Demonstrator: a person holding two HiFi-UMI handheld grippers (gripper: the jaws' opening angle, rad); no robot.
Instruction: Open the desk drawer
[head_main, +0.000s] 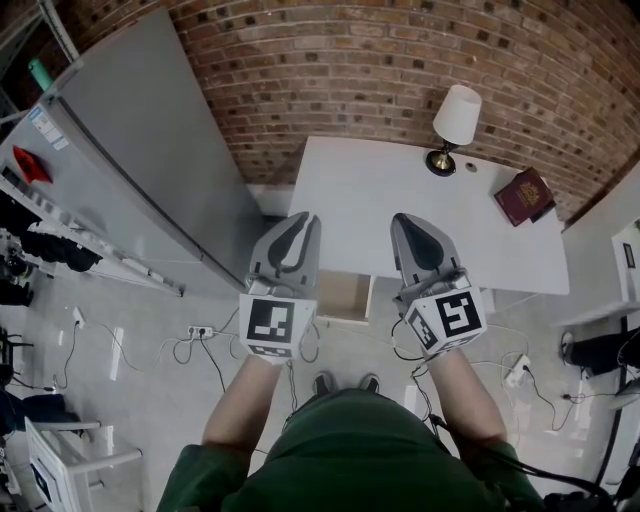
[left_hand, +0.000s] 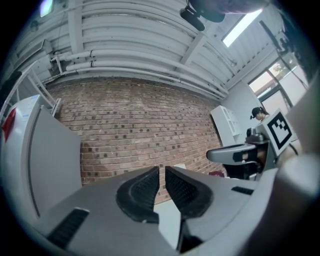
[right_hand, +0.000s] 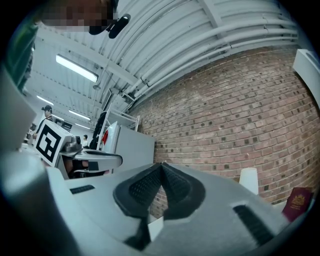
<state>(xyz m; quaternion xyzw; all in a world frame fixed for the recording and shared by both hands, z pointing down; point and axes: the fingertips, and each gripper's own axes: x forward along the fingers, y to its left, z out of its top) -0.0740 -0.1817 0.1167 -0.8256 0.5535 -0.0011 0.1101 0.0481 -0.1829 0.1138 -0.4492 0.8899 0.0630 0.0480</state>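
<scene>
The wall (head_main: 400, 60) is rough red-brown brick with pale mortar joints. The bench (head_main: 400, 210) has a smooth, matt white top, and the drawer (head_main: 345, 298) at its near edge looks like pale wood. The lamp (head_main: 452, 125) has a white, cloth-like shade on a dark, glossy foot. The book (head_main: 523, 196) has a dark red cover. The left gripper (left_hand: 162, 170) and right gripper (right_hand: 161, 165) have matt grey plastic shells with black ribbed pads (left_hand: 142, 192).
</scene>
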